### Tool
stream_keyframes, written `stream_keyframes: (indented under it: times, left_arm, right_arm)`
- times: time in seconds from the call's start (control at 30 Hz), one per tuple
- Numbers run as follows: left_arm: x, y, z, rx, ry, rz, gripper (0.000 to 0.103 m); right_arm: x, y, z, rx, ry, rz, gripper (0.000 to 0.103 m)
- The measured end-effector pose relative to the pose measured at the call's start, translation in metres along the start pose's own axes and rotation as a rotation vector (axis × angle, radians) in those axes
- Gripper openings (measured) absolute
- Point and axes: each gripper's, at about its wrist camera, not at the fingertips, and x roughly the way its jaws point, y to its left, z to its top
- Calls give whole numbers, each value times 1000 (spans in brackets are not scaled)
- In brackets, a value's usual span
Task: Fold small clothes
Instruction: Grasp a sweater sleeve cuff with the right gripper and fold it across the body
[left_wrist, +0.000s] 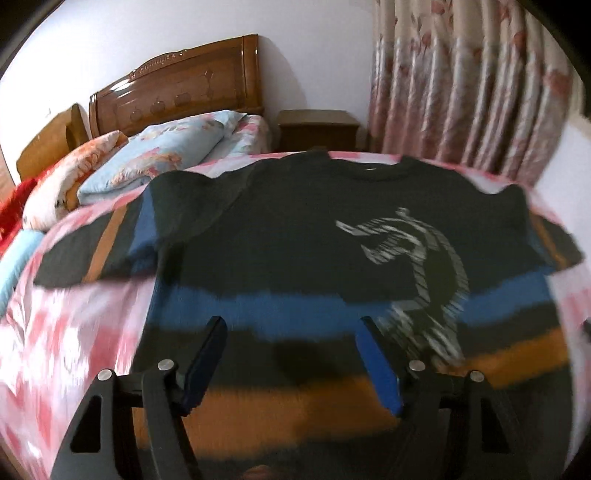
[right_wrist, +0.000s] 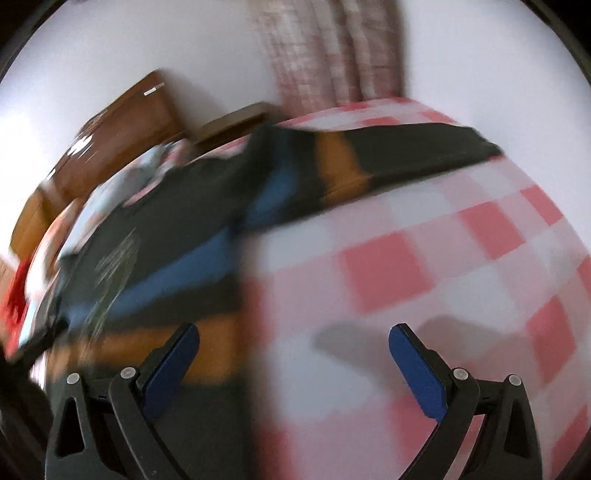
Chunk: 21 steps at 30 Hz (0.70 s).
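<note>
A small dark sweater (left_wrist: 295, 229) with blue and orange stripes and a white print lies spread flat, front up, on the red-and-white checked sheet (left_wrist: 55, 332). Its collar points away from me and both sleeves are spread out. My left gripper (left_wrist: 291, 328) is open and empty, just above the sweater's lower body near the hem. My right gripper (right_wrist: 293, 336) is open and empty over the sweater's right side edge, with the sweater (right_wrist: 177, 229) to its left and its right sleeve (right_wrist: 388, 147) stretched out ahead. Both views are motion-blurred.
Folded quilts and pillows (left_wrist: 147, 155) lie at the head of the bed by a wooden headboard (left_wrist: 177, 92). A wooden nightstand (left_wrist: 317, 129) and a flowered curtain (left_wrist: 461, 92) stand beyond. Bare checked sheet (right_wrist: 424, 277) lies to the right of the sweater.
</note>
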Motion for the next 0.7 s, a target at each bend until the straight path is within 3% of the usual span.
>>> stream_keyframes:
  times: [0.07,0.23,0.4,0.6,0.67,0.7]
  left_arm:
    - [20,3,6,8,20,5,74]
    - [37,18,15,-36,16,-96,75]
    - [43,16,17,-33,46,-54,97]
    - [43,18,17,-27,65,-72,99]
    - [44,20,18,-33,62,-79,99]
    - [44,21,18,-36,60,-82,99]
  right_arm:
    - [11,-21,24,43,-18,-55,103]
    - [40,-75,78,174,-27,-158,103]
    - [67,-102,124,213,-81,-233,103]
    - [98,-103,162,164,-73,-285,103]
    - [102,-98,167,111,-86,-341,103]
    - [95,-99,162,107,-109,-333,92]
